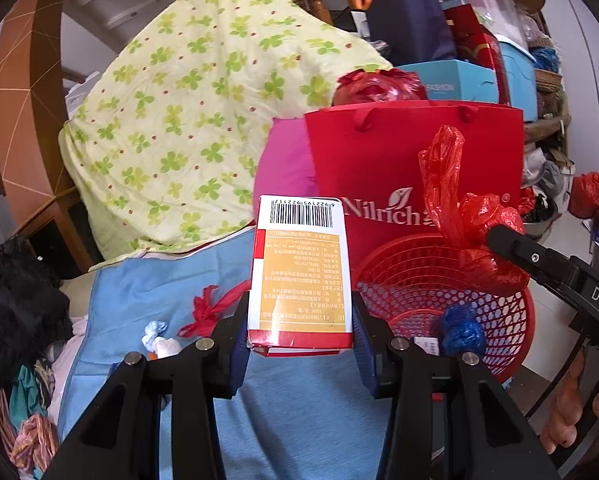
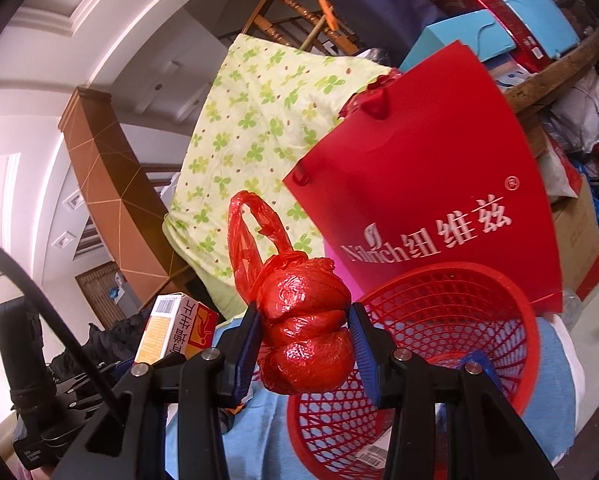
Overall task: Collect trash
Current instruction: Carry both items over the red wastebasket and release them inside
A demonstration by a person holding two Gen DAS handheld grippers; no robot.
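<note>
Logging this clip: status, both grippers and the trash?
Left gripper shut on carton. Right gripper shut on knotted red bag. Red basket beside them, path clear.

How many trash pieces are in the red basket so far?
2 visible: a blue wad on the red basket mesh, and a barcoded paper piece at the bottom. More may be hidden behind the grippers.

soft, even daylight is filling both views with few hard shadows. fisheye bending is curving the white ceiling mouldings [image 2: 99,12] and darkening the corners. glare is glinting off the glossy red knotted plastic bag [image 2: 305,330]. edges are blurring slightly.
</note>
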